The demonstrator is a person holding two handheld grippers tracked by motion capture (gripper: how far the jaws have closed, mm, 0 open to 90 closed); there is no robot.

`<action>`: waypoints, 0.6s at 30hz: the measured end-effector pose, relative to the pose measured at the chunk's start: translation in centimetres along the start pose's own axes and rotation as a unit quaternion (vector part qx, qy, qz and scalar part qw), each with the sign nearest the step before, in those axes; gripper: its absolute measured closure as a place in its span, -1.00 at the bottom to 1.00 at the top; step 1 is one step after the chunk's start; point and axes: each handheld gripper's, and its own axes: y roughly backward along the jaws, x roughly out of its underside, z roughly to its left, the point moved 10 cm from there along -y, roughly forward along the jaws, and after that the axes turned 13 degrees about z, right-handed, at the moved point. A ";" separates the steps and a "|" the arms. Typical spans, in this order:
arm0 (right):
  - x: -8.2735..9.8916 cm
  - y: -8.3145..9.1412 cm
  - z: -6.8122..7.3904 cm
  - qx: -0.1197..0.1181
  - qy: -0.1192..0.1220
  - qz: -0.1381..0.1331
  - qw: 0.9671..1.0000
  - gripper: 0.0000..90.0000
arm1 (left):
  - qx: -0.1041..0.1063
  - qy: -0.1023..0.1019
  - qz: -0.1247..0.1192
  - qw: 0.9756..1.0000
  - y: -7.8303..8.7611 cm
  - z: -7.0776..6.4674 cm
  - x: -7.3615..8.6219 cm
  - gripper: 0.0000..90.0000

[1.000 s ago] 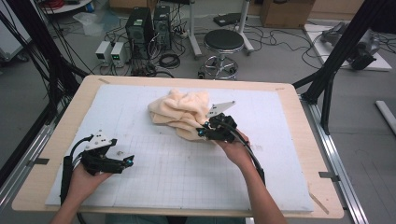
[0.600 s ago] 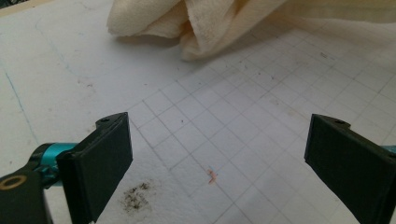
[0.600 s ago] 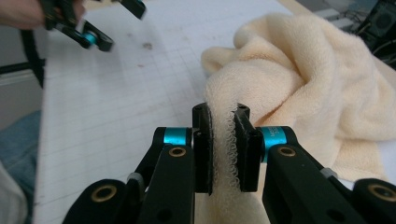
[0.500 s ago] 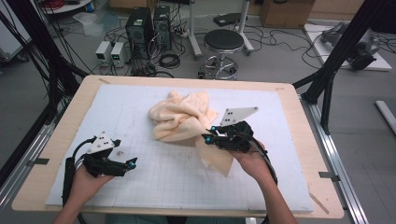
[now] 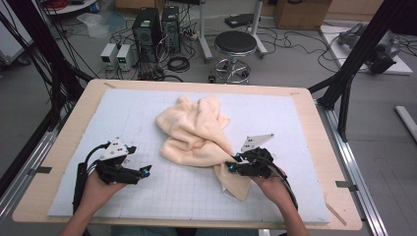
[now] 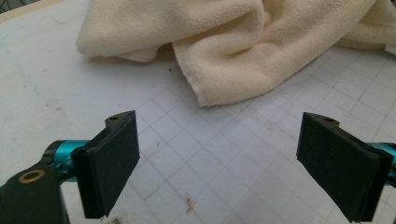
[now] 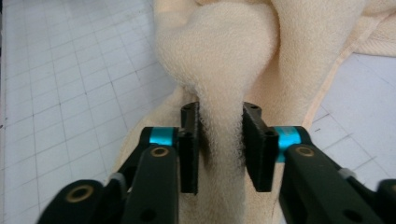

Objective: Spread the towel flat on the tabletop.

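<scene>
1. Cream towel is bunched up mid-table on the white grid mat, one corner dragged toward the near right.
2. Right gripper has a fold of that towel between its jaws. They've just been easing open, but the pads still touch the cloth on both sides.
3. Left gripper sits near-left on the mat, well apart from the towel, jaws wide and released, nothing between them, though they've just closed slightly.

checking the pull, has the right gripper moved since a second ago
Yes. The right gripper has come toward the table's near edge, dragging a towel corner along; its fingers have just been opening, towel between them.
</scene>
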 end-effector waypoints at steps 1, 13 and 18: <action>0.1 0.0 0.1 -0.001 -0.001 -0.005 1.000 0.47 | 0.003 -0.002 0.000 1.000 -0.2 -0.1 -0.3 -0.67; -0.1 1.4 -0.3 0.026 0.005 -0.032 0.999 0.19 | 0.021 -0.030 0.016 0.999 -3.6 -0.7 -3.3 -0.37; 0.0 1.1 -0.8 0.032 0.002 -0.028 0.999 0.10 | 0.032 -0.015 0.019 0.999 -5.1 -0.2 -4.0 -0.21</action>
